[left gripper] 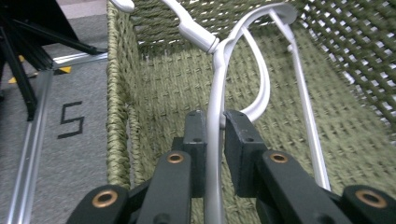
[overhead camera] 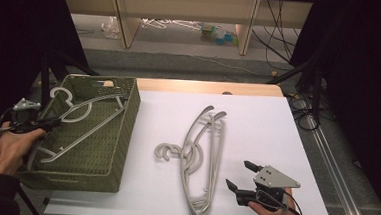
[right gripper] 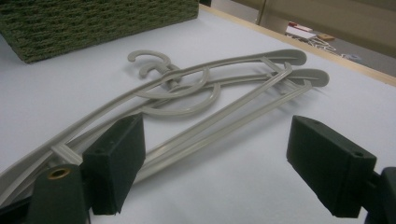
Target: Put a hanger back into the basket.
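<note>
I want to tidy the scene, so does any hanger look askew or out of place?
The hanger in the green basket lies tilted, its hook above the rim, gripped by the left gripper. Two hangers lie overlapped on the table.

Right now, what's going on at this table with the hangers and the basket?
A person is moving grey plastic hangers from the table into a green woven basket. The left gripper is shut on a hanger that sits inside the basket, its hook poking up near the far left rim. The right gripper waits open just above the white table top, beside the two stacked hangers that lie there untouched, hooks pointing toward the basket.
</note>
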The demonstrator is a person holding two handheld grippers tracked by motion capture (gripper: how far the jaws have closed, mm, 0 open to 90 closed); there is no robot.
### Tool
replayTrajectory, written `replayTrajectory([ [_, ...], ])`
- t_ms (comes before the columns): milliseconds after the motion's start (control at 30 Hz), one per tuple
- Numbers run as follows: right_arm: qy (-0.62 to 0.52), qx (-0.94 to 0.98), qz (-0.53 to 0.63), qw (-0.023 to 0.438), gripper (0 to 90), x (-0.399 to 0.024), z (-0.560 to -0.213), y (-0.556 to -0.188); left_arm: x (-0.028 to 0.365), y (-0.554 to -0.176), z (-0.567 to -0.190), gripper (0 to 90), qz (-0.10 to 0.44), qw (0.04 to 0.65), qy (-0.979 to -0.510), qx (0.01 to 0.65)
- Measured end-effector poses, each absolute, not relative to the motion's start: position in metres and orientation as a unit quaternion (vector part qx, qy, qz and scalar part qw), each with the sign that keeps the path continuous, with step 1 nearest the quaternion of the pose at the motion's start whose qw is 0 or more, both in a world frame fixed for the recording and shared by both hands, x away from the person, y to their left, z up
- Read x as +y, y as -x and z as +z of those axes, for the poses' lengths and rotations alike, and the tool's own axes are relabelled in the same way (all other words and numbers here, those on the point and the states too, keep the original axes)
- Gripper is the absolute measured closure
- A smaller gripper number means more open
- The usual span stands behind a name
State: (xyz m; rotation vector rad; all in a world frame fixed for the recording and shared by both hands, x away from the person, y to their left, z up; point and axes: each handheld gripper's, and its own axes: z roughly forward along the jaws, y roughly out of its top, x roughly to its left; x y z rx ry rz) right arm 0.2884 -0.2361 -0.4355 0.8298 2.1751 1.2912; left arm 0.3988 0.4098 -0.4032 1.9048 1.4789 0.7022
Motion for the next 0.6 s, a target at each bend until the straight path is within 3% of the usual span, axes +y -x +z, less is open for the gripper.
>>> replayTrajectory([
  [200, -0.303, 0.794, 0.472, 0.235, 20.3, -0.236, -0.436, -0.288, 0.408, -0.400, -0.404, 76.1, 0.263, 0.310, -0.722, 0.560],
  [333, -0.303, 0.794, 0.472, 0.235, 20.4, -0.236, -0.436, -0.288, 0.405, -0.395, -0.399, 68.5, 0.258, 0.352, -0.689, 0.579],
  [500, -0.306, 0.794, 0.470, 0.235, 20.4, -0.236, -0.436, -0.289, 0.400, -0.379, -0.387, 53.8, 0.242, 0.419, -0.653, 0.583],
  [600, -0.305, 0.794, 0.471, 0.235, 20.3, -0.236, -0.436, -0.289, 0.394, -0.365, -0.373, 43.6, 0.259, 0.406, -0.660, 0.577],
])
